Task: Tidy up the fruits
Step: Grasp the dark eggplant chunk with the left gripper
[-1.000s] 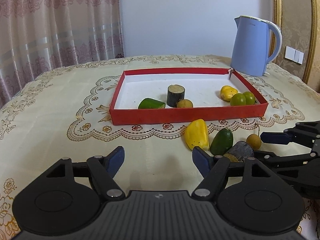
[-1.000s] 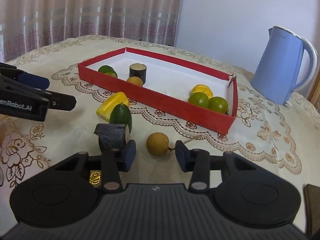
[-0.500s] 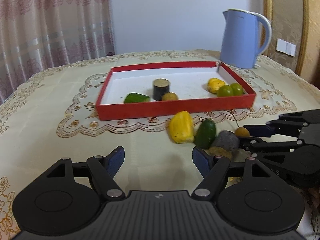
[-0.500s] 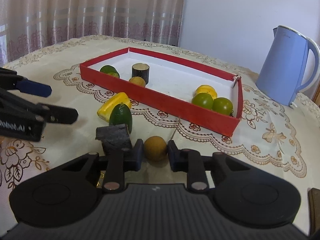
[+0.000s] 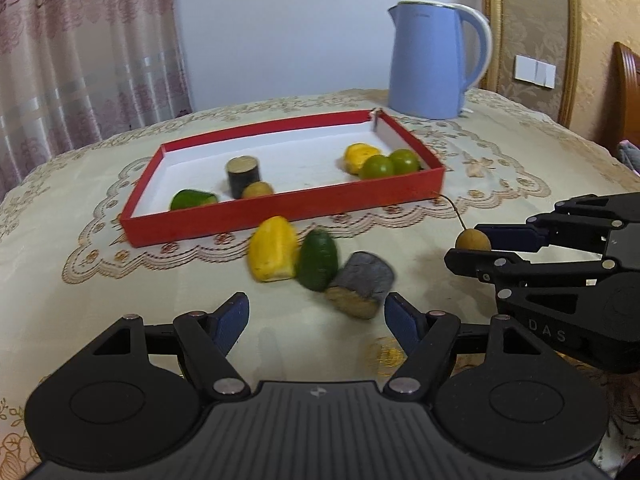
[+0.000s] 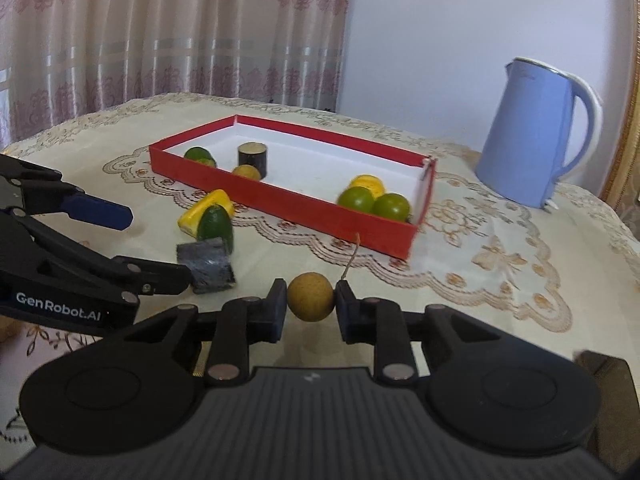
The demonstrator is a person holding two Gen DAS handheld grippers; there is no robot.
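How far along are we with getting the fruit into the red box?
Done: six pieces lie in the red box. In hand: the right gripper is shut on the brown round fruit. Left: the yellow piece, the green piece and the dark chunk sit on the tablecloth. The left gripper is open.

The yellow fruit piece (image 5: 273,255), green avocado (image 5: 319,259) and dark sugarcane chunk (image 5: 362,284) before the left gripper smear with motion blur. From the right wrist, the red tray (image 6: 320,210) wall hides the lower halves of the green wedge (image 6: 199,156) and small longan (image 6: 247,171).
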